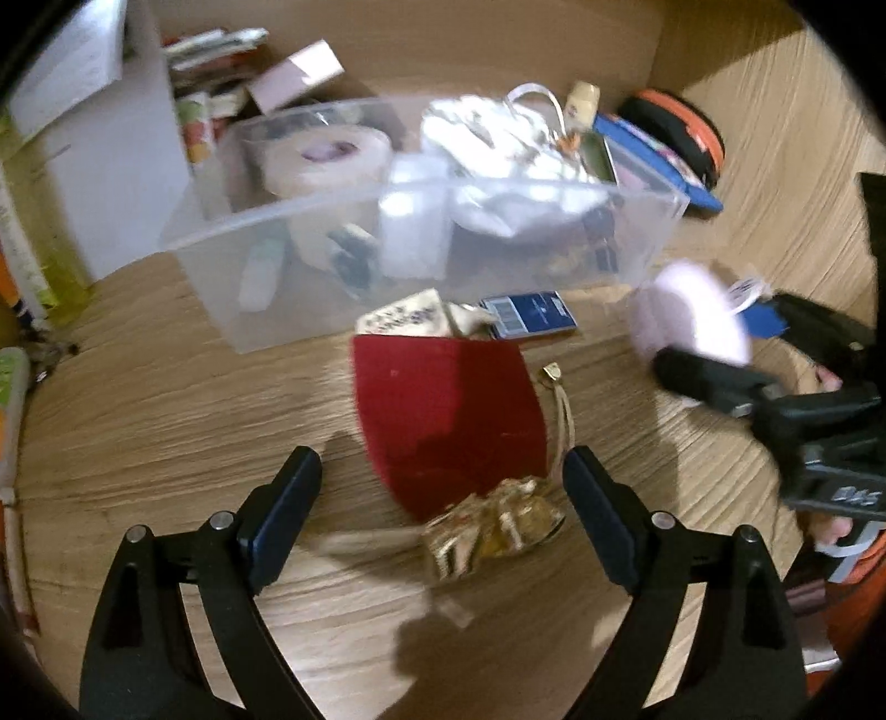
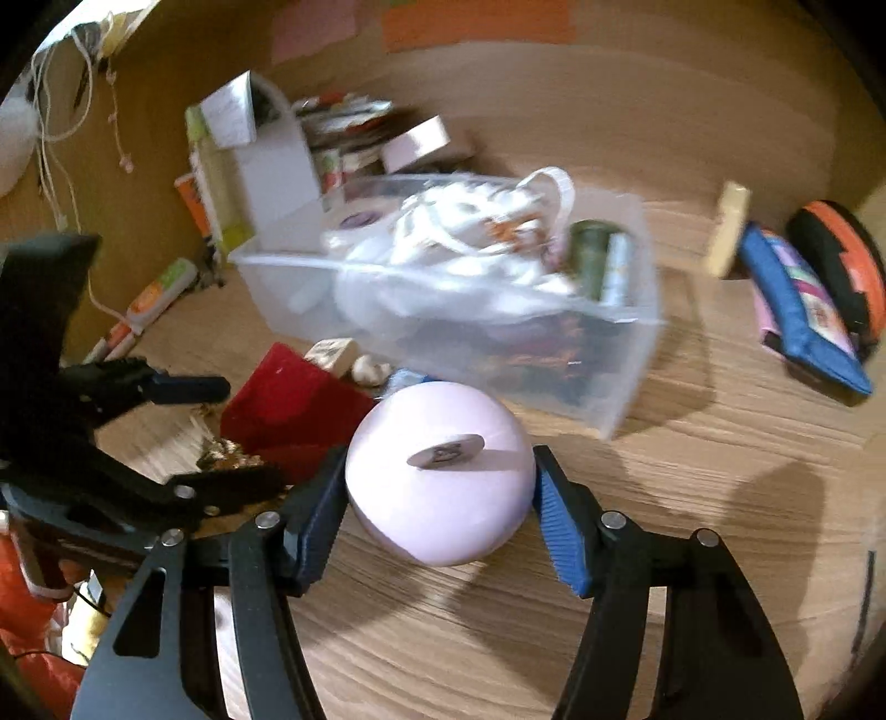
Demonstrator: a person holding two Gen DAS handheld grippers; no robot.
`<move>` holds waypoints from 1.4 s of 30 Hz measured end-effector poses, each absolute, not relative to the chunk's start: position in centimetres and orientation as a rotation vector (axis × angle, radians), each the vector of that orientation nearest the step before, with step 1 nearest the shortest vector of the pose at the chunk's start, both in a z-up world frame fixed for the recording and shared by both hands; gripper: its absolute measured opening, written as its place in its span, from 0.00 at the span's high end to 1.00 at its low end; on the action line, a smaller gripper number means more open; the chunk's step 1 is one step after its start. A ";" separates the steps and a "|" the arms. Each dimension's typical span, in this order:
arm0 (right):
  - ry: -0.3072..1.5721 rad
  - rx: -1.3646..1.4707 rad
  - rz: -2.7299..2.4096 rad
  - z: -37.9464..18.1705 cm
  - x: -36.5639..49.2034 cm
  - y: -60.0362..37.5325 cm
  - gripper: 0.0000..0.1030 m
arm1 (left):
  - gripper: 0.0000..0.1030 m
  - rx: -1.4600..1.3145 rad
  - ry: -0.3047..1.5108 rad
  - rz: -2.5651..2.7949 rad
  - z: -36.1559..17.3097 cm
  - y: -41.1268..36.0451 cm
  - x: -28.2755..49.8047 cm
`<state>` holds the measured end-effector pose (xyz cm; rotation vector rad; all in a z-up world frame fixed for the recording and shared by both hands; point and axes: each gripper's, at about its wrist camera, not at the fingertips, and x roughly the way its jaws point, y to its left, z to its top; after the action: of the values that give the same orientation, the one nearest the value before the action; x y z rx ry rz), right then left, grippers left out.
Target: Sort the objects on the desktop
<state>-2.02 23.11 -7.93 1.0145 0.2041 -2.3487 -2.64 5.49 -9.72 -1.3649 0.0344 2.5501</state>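
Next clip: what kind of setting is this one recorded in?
Most likely a home desk or study corner. A wood-grain desktop carries a clear plastic bin of odds and ends, stacked books and a white file holder stand at the back, and sticky notes are on the wall.

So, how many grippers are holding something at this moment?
1. The right gripper is shut on the round pink object, above the desk in front of the clear bin. The left gripper is open over the gold-topped red pouch, gripping nothing.
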 end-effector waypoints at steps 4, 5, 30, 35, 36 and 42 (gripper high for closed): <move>0.190 0.998 -2.379 -7.3 -1.8 24.8 0.42 | 0.13 -1.373 0.078 2.569 -9.8 6.5 -3.6; 0.187 0.992 -2.381 -7.2 -1.8 25.1 0.42 | 0.13 -1.371 0.079 2.579 -9.8 6.6 -3.8; 0.151 0.973 -2.367 -7.0 -1.6 25.5 0.42 | 0.78 -1.245 0.017 2.696 -8.7 4.7 -1.8; 0.154 0.968 -2.367 -6.7 -1.3 25.2 0.42 | 0.78 -1.200 -0.049 2.718 -7.8 3.4 -0.3; 0.157 0.966 -2.364 -6.6 -1.3 25.1 0.42 | 0.78 -1.191 -0.055 2.718 -7.7 3.3 0.0; 0.146 0.949 -2.363 -6.0 -0.7 24.7 0.42 | 0.78 -1.134 -0.099 2.758 -6.4 2.0 1.6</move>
<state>-0.70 24.69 -5.97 0.9491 0.1460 -2.3630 1.65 2.03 -6.37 -1.1337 -0.0990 2.7580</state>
